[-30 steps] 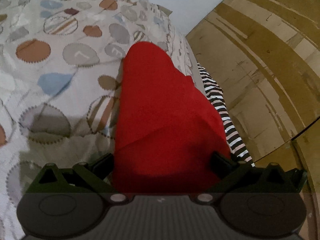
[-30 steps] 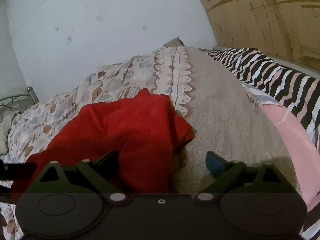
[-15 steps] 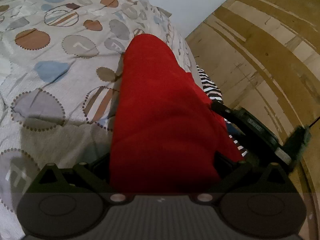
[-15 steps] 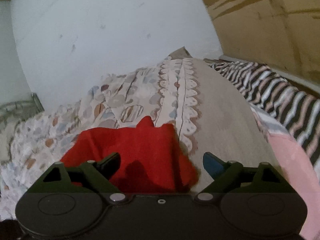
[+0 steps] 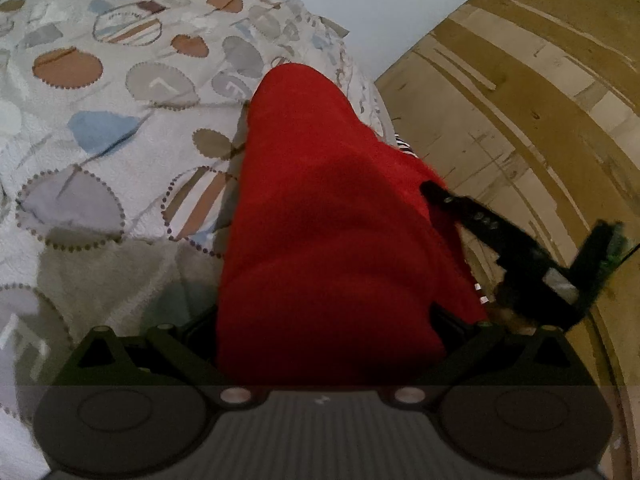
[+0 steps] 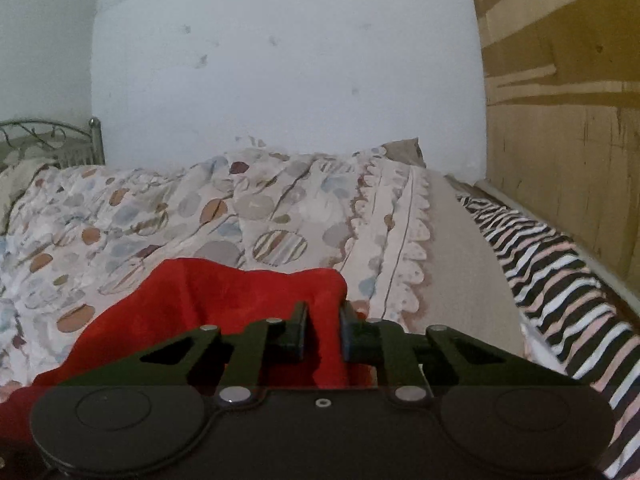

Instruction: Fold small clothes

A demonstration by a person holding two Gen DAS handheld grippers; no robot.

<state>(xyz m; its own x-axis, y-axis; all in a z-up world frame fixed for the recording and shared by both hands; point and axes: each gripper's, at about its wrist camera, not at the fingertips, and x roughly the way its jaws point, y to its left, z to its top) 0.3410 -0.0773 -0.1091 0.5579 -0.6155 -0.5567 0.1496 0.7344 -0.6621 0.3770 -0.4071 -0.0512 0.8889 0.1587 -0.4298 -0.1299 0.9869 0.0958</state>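
Bed: patterned quilt (image 6: 224, 216) against a pale wall, striped blanket (image 6: 560, 276) alongside.
Count: one red garment (image 5: 332, 240), two grippers.
Axis: garment runs lengthwise away from the left gripper (image 5: 322, 320).
Left gripper: fingers wide apart, cloth lying between them.
Right gripper (image 6: 323, 332): pinching the garment's corner.

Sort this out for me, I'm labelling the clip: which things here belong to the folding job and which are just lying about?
Part of the job:
- red garment
- right gripper, shut on it
- left gripper, spread wide around it

Just lying about:
- patterned bedspread
- striped fabric
- metal bed frame
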